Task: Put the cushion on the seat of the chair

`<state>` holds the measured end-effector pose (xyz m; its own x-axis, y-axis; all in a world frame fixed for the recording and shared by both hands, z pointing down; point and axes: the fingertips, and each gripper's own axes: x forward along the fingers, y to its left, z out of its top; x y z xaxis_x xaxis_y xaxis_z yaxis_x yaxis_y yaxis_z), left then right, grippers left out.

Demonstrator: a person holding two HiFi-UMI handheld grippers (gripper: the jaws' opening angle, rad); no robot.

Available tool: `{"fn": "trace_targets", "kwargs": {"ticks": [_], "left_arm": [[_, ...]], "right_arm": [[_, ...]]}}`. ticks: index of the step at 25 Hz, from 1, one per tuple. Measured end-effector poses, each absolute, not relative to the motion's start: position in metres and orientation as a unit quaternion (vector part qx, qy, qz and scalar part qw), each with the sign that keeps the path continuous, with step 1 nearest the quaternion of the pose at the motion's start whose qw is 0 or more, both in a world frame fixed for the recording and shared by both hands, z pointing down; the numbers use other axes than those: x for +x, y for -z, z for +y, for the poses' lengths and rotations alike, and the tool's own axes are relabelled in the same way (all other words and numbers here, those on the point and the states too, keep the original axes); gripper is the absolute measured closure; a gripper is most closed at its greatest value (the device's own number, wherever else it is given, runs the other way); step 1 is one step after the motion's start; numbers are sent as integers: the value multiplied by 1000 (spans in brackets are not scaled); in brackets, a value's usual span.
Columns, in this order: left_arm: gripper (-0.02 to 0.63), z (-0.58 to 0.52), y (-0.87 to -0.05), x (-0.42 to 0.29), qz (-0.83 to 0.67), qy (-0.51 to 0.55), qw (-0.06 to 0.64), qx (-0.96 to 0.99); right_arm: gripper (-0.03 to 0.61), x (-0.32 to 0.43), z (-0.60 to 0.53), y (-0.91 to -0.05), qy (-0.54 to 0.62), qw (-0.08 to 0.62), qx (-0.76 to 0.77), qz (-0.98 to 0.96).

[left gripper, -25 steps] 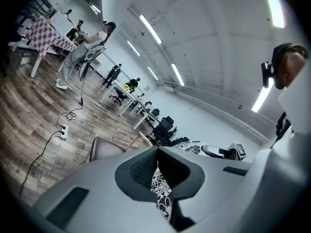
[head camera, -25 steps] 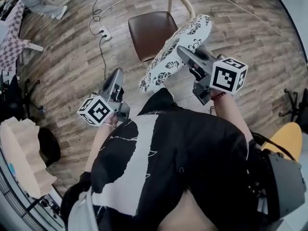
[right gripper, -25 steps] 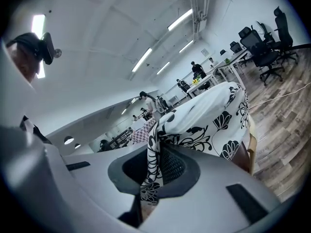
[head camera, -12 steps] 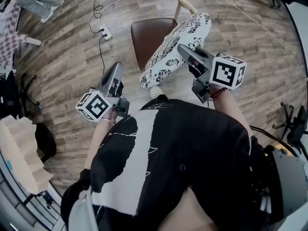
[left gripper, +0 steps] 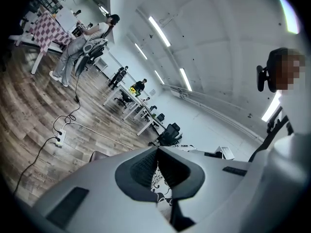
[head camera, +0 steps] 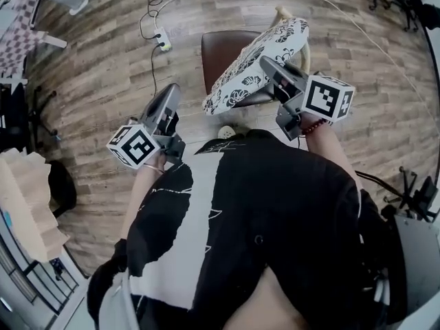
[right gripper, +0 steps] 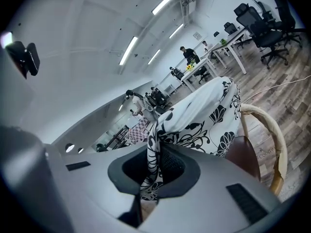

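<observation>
**Left to right.** The left gripper (head camera: pixel 170 91) has its jaws closed together on nothing and stands apart from the cushion, to its left. The chair (head camera: pixel 283 14) has a brown padded seat (head camera: pixel 218 50) and a pale curved wooden backrest. The white round cushion with black flower print (head camera: pixel 256 60) hangs tilted above the seat's right part. The right gripper (head camera: pixel 268 64) is clamped on the cushion's near edge.

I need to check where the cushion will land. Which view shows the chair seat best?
The head view: the brown seat shows from above, partly hidden by the cushion. The right gripper view catches only a slice; the left gripper view a sliver.
</observation>
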<state>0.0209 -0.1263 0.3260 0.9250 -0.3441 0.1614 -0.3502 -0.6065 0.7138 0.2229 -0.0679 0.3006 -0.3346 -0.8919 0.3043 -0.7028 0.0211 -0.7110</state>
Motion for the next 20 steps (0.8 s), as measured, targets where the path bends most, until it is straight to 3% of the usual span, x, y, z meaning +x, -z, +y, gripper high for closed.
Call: {"fn": "trace_targets", "kwargs": {"ticks": [11,20], "left_arm": [[600,-155,-344,22,-224,-7,416,881],[600,-185,-367,-3,-280,6,464,840]], "right_arm": [[551,251,-138,-323,436,124,-565,690],[551,251,-226,-358,453,64,-552,697]]}}
